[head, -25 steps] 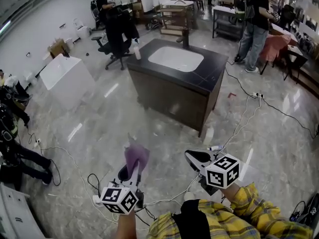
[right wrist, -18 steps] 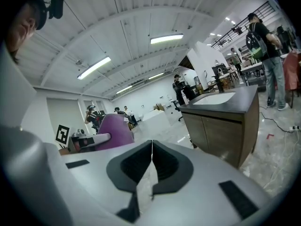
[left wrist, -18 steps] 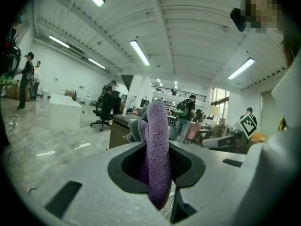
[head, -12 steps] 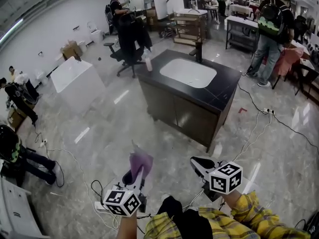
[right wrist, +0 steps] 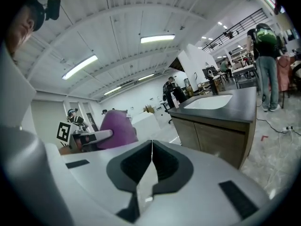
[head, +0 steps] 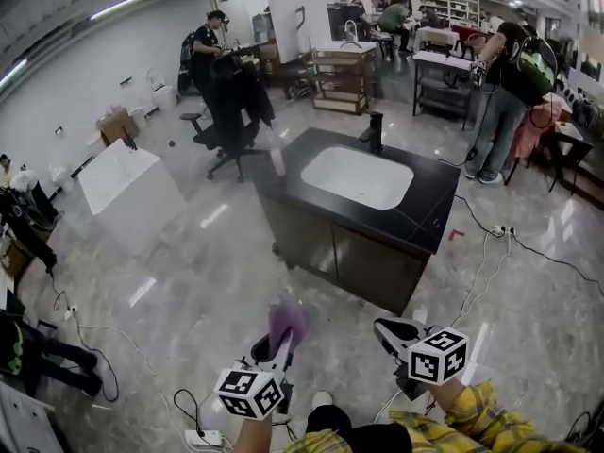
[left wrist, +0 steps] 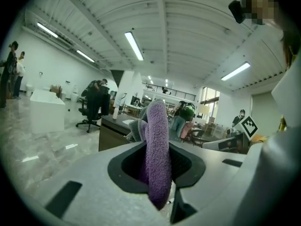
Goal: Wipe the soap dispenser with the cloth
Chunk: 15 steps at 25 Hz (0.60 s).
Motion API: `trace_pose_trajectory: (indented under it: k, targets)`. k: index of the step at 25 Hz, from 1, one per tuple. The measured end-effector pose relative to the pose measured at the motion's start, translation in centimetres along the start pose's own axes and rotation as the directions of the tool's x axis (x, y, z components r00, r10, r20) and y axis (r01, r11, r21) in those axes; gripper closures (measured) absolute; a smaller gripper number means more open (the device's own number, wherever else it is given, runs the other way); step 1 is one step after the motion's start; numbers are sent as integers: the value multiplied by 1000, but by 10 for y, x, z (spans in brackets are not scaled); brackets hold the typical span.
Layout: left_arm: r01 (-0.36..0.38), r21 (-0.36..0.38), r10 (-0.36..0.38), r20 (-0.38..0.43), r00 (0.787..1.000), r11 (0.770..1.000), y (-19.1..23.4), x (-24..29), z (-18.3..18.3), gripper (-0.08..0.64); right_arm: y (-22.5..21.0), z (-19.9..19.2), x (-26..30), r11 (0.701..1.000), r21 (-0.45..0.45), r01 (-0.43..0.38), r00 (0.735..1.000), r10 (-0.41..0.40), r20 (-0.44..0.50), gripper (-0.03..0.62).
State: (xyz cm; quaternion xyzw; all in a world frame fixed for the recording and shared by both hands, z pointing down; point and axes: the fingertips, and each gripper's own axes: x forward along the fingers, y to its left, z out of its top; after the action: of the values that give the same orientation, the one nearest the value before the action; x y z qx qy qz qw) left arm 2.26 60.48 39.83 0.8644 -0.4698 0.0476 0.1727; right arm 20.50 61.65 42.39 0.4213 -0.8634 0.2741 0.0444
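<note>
A large open lab hall was shown, fitted out like a workshop.

A freestanding sink cabinet (head: 349, 258) with a dark tabletop (head: 429, 217) and a white basin (head: 357, 177) was set in the middle of a polished stone floor (head: 189, 281), away from any wall. Cables (head: 486, 253) were trailed across that floor. An office chair (head: 226, 135), metal racks (head: 340, 69) and a cardboard box (head: 115, 125) were ranged around it. People (head: 505, 92) were seen standing nearby, and strip lights (left wrist: 134, 45) were hung under a high ribbed ceiling (left wrist: 188, 41).

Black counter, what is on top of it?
A white sink, a dark faucet and a pale bottle, likely the soap dispenser. The faucet hides the counter behind it.
</note>
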Motion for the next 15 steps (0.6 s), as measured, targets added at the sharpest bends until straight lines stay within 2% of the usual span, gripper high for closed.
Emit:
trace_pose_trajectory:
  k: [5,15]
  targets:
    - [47,5,-47,-9,999,999,63,26,29,483,12,22,64,1000,12,29,999,-29,15,586]
    - [109,24,-109,-25,994,994,143,50,44,483,26,37,149,997,8,75,997,-76,23,586]
